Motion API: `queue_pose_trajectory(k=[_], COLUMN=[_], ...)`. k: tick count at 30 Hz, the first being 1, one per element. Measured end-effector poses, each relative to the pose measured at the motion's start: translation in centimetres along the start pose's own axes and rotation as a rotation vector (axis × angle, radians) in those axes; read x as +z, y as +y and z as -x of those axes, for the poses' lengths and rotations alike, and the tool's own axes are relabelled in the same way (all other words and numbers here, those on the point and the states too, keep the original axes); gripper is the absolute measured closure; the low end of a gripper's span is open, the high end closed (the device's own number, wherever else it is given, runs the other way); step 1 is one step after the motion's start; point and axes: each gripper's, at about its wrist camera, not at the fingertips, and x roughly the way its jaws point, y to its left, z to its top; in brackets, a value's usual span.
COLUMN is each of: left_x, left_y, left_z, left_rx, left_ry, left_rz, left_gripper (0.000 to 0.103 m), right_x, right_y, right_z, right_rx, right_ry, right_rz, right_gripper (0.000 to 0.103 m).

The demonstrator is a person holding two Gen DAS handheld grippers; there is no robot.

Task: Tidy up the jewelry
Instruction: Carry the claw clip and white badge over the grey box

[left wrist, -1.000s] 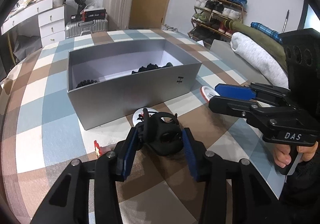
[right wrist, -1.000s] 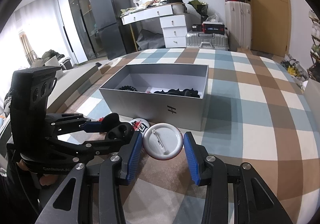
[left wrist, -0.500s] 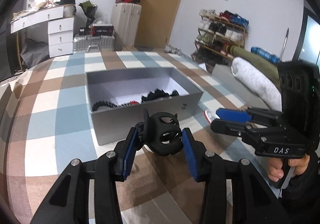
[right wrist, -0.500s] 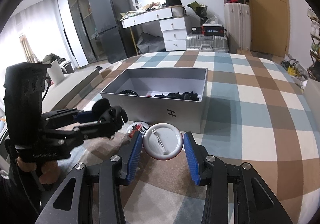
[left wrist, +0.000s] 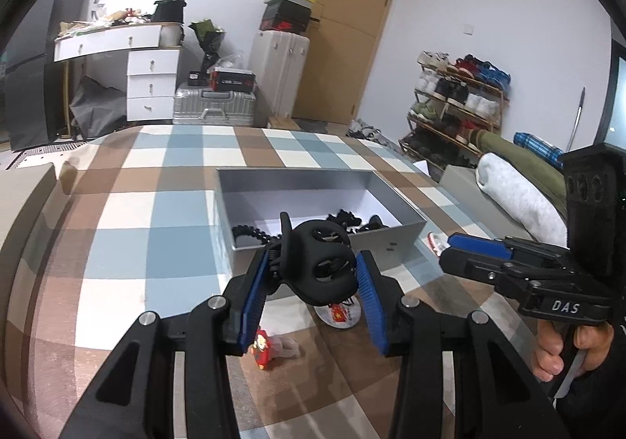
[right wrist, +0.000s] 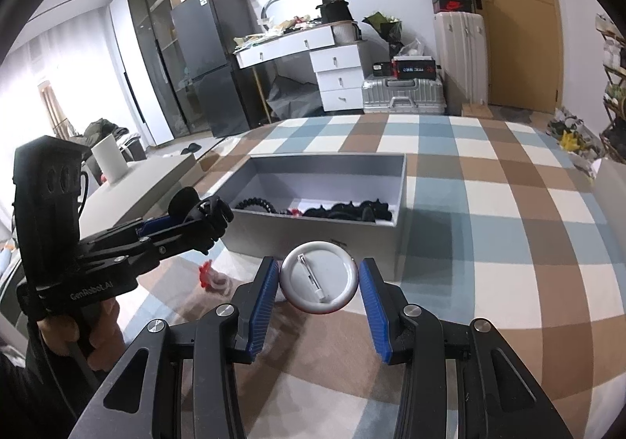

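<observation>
So on the left, the left tongs are clamped on a chunky black plastic hair claw, held up off the checked table. The grey cardboard box sits straight ahead of it and a bit lower, long side running left-right, with beaded black bits already lying inside. A little red charm and a glossy printed badge lie on the cloth under the left tongs. Over on the right, the right tongs grip a round white pin badge, smooth back and metal pin facing up, just short of the box's near wall. Both look about equally close; I'd guess either just goes forward over the rim.
</observation>
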Motion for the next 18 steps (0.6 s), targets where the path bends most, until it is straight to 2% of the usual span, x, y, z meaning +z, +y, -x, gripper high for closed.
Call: queue_pose_trajectory(k=[18], left_x=[0.1], left_y=[0.8], left_z=[0.2], left_rx=[0.072], left_ry=[-0.033], left_rz=[0.022], left_gripper=[0.065], right_x=[2.7], right_y=[0.0], right_z=[0.4], right_rx=[0.01], right_ry=[-0.053], right_rz=[0.008], right_gripper=[0.062])
